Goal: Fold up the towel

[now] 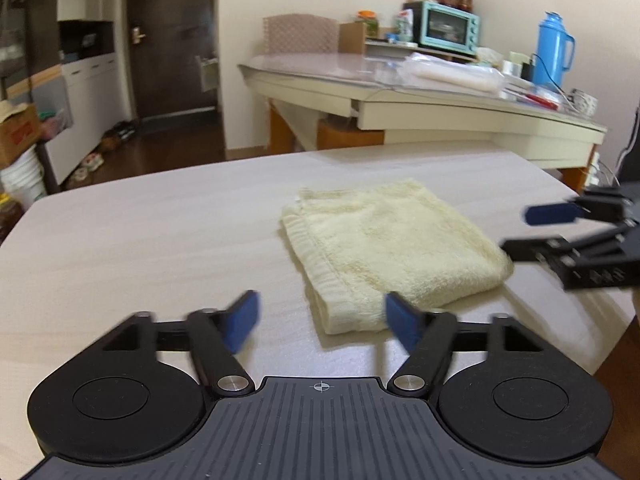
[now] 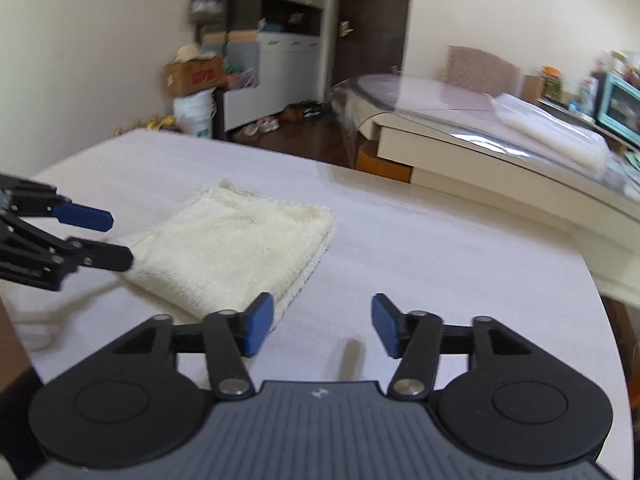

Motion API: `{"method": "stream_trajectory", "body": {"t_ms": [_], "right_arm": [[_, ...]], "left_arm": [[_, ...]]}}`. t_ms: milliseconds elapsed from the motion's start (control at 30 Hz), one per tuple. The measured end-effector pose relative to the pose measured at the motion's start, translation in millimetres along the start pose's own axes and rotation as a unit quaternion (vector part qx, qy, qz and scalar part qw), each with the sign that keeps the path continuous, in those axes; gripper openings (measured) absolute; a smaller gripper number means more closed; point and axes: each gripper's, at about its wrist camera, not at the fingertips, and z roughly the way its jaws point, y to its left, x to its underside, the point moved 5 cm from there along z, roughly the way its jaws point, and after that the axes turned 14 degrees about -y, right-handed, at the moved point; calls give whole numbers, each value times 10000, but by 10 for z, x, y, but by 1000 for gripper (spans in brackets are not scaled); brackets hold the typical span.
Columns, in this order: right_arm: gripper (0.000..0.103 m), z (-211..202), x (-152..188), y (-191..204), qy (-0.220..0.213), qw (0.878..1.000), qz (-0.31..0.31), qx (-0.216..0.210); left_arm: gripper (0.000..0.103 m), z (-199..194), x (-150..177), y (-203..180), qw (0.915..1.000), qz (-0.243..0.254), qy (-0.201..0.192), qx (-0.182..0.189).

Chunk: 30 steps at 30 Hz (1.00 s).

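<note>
Both hand-held grippers, left [image 1: 320, 322] and right [image 2: 322, 330], stand open and empty beside the folded cream terry towel [image 1: 390, 248] on the pale worktop [image 1: 140, 240], so folding looks finished unless another fold demands regrasping an edge.

The folded towel [image 1: 388, 248] lay on the surface [image 1: 160, 232], between the two hand-held grippers. The left hand-held gripper [image 1: 320, 322] stood just before its near corner. The right hand-held gripper [image 2: 322, 326] was beside its other edge.
</note>
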Motion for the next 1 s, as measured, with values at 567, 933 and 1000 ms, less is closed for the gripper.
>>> {"method": "stream_trajectory", "body": {"t_ms": [567,933,1000], "right_arm": [[103,-453,46,119,-192,9982,527,192],[103,-652,30,254,-133,9971,455,595],[103,-666,26,307,-111,9974,377,612]], "left_arm": [[97,-275,-86,17,9974,-636,-323,-70],[98,-423,-143,-82,9980,-370,-285,-415],[101,-446,-140,-68,9977,-504,-295,-348]]}}
